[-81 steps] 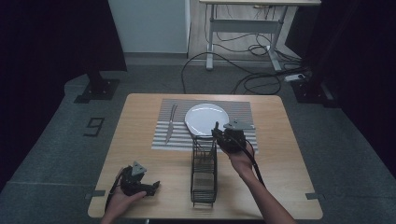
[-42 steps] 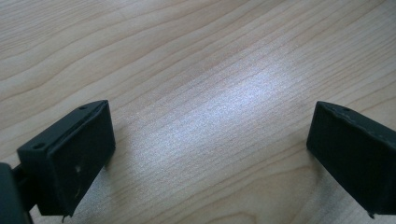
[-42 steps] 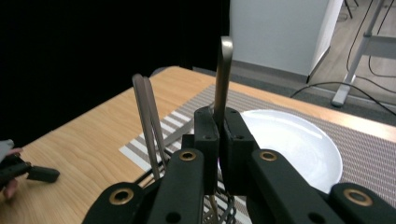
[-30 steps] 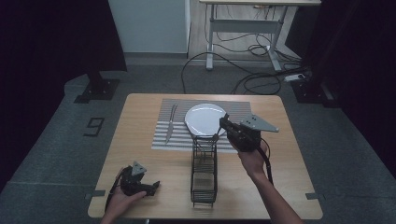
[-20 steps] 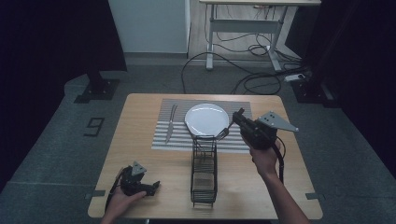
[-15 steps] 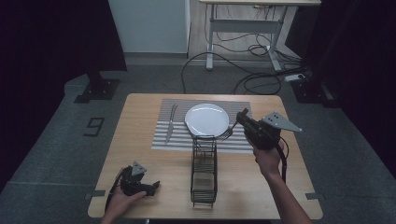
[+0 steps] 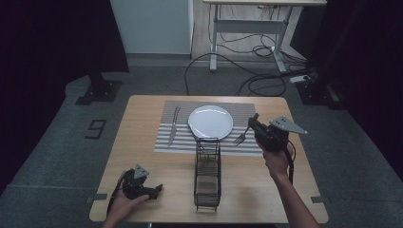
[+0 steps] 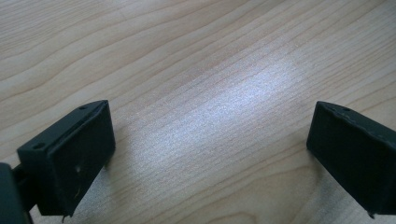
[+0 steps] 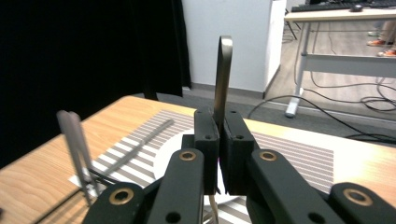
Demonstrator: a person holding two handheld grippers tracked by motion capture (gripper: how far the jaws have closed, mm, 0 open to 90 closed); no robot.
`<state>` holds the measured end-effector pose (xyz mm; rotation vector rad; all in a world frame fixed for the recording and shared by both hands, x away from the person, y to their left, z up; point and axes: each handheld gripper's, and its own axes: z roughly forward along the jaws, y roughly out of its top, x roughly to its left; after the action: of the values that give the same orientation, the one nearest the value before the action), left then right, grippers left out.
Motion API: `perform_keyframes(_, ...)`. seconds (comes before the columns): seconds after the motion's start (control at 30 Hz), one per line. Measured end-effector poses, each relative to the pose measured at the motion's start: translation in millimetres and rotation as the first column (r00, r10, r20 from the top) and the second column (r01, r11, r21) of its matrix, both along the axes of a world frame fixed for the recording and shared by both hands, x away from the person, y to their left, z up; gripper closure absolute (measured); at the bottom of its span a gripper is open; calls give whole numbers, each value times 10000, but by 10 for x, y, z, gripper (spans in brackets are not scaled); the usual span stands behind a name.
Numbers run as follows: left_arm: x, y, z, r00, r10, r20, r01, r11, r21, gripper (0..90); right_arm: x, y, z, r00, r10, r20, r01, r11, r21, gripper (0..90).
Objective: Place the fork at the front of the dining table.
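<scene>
Setting a place at the table looks to be the work in hand, and it seems well along. On the striped placemat (image 7: 209,128) toward the far edge of the tabletop (image 7: 142,156) a white plate (image 7: 210,121) already sits in the middle, and a knife (image 7: 173,126) lies flat on the mat just beside the plate, toward the left edge. What appears to be left is the fork (image 7: 242,135), which is not yet down.

The right gripper (image 7: 255,124) has its jaws clamped tight on the fork, pinching it partway along the handle. In the high view the fork hangs over the right part of the placemat, just off the plate's right rim, nearer the tabletop's right edge than its left. Its long axis runs on a slant: the tines point down toward the near-left, close above the near strip of the mat, while the handle end rises up and away toward the far right. In the right gripper view the handle (image 9: 223,77) stands up out of the closed jaws. Whether the tines already touch the mat cannot be told.

The wire cutlery rack (image 7: 207,173) stands in the middle of the tabletop toward the near edge, just short of the mat.

The left gripper (image 7: 151,190) rests near the near-left corner, jaws spread wide on bare wood, holding nothing.

Judging by this, laying the fork flat beside the plate would finish the setting.
</scene>
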<state>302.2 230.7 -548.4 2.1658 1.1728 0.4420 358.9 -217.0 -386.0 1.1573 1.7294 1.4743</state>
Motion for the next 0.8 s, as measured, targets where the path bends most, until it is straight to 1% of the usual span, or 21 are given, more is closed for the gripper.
perform_keyframes(0.03, 0, 0, 0, 10000, -2, -1, 2, 10000, 2, 9, 0, 0, 0, 10000, 0, 0, 0, 10000, 0, 860)
perform_keyframes(0.07, 0, 0, 0, 10000, -2, 1, 2, 10000, 4, 9, 46, -31, -68, 9998, -110, -180, 110, 9999, 16, 860)
perform_keyframes(0.1, 0, 0, 0, 10000, -2, -1, 2, 10000, 3, 9, 46, -31, -68, 9998, -110, -180, 110, 9999, 16, 860)
perform_keyframes(0.4, 0, 1, -1, 10000, -9, 6, 9, 10000, 10, 9, 208, -139, -354, 9955, -526, -790, 516, 9986, -148, 860)
perform_keyframes(0.43, 0, 1, -1, 10000, -6, 6, 6, 10000, 11, 9, 208, -139, -354, 9955, -526, -790, 516, 9986, -148, 860)
perform_keyframes(0.6, 0, 0, -1, 10000, -3, 8, 3, 10000, 7, 9, 266, -163, -457, 9928, -758, -927, 729, 9968, -339, 860)
perform_keyframes(0.7, 0, 0, 0, 10000, 0, -1, 0, 10000, 11, 9, 325, -170, -534, 9903, -950, -1011, 897, 9944, -562, 860)
perform_keyframes(0.77, 0, 0, 0, 10000, -1, 0, 1, 10000, 12, 9, 337, -168, -549, 9897, -999, -1021, 939, 9936, -620, 860)
perform_keyframes(0.8, 0, 0, 0, 10000, -2, 1, 2, 10000, 5, 9, 362, -164, -576, 9887, -1089, -1034, 1014, 9920, -751, 860)
